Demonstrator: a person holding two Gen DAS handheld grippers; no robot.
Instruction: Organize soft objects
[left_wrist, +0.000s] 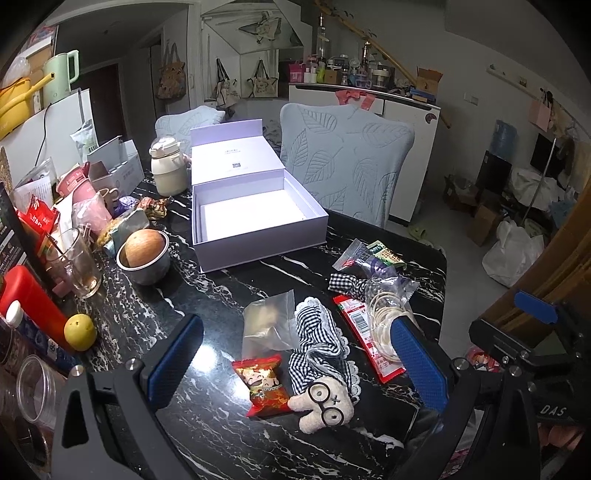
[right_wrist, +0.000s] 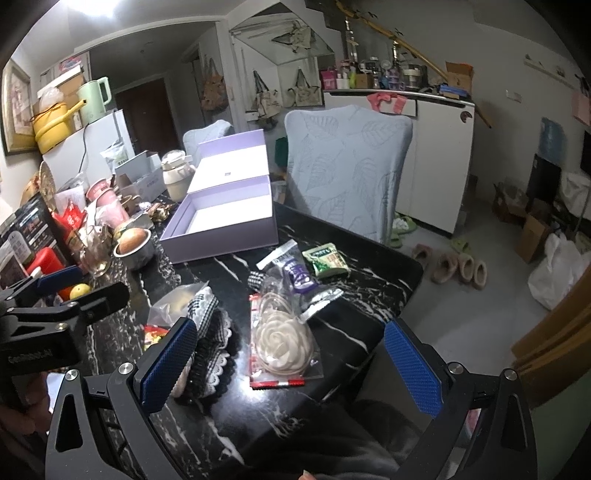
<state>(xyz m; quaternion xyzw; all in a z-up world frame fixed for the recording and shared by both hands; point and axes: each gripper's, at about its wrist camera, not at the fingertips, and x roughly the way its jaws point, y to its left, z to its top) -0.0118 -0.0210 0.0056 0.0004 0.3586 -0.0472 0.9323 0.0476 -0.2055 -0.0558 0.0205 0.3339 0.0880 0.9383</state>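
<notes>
An open lavender box (left_wrist: 255, 218) stands empty on the black marble table; it also shows in the right wrist view (right_wrist: 221, 225). My left gripper (left_wrist: 295, 362) is open above a plush bear with glasses (left_wrist: 325, 404), a checkered lace cloth (left_wrist: 319, 343), a red snack packet (left_wrist: 266, 387) and a clear bag (left_wrist: 267, 325). My right gripper (right_wrist: 291, 365) is open above a bagged cream rose (right_wrist: 284, 339), with the checkered cloth (right_wrist: 210, 325) by its left finger. Neither holds anything.
Snack packets (right_wrist: 327, 260) and a checkered bow (left_wrist: 347, 284) lie to the right. Cups, a steel bowl (left_wrist: 146, 258), a lemon (left_wrist: 79, 332) and bottles crowd the left side. A covered chair (left_wrist: 347, 162) stands behind the table (left_wrist: 221, 288).
</notes>
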